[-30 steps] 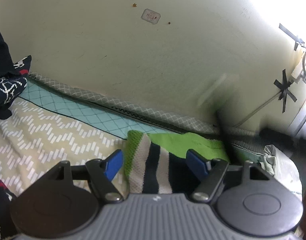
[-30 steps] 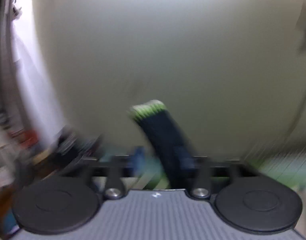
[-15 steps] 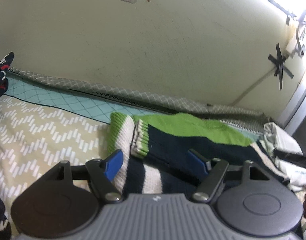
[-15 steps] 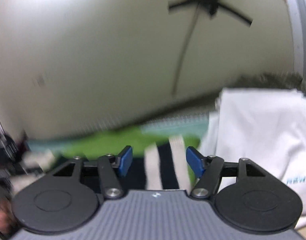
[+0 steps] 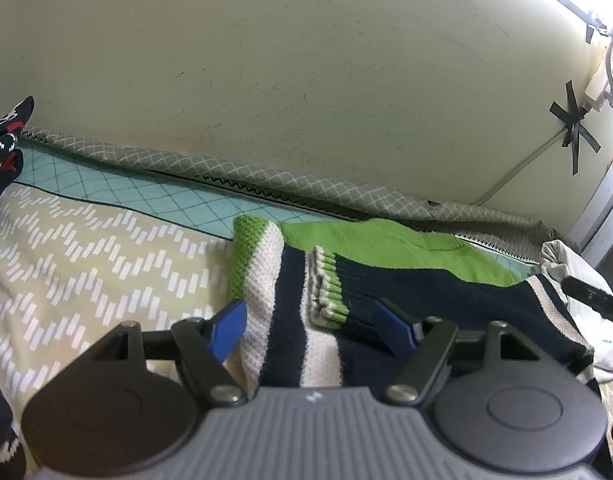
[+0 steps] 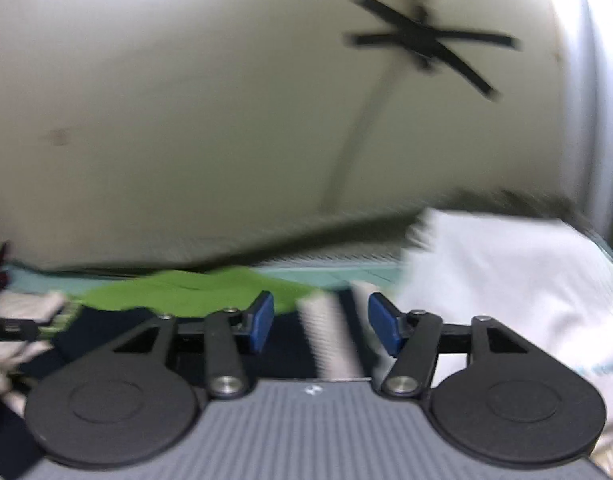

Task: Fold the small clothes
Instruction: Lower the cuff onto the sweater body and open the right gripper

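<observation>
**Two open grippers over a striped knit sweater on a bed**

From the left wrist view, the left gripper (image 5: 312, 326) hovers low with its blue fingers spread wide, holding nothing. Between them lies a small knitted sweater (image 5: 386, 276), green at the top, then navy and white stripes. It rests on the bed (image 5: 86, 248), toward the far edge by the wall (image 5: 306, 100), with one sleeve cuff (image 5: 326, 292) folded across the body. A dark patterned garment (image 5: 2, 148) sits at the bed's left edge.

From the right wrist view, which is blurred, the right gripper (image 6: 320, 322) also stands open and empty, straddling a white stripe of the sweater (image 6: 186, 294). A white cloth (image 6: 506, 280) lies just beside it, toward the bed's right edge.

The knit looks soft, thick and light; it should drape and stretch rather than hold shape. Pinching the ribbed hem or cuff, where the fabric is doubled, seems the surest hold.
</observation>
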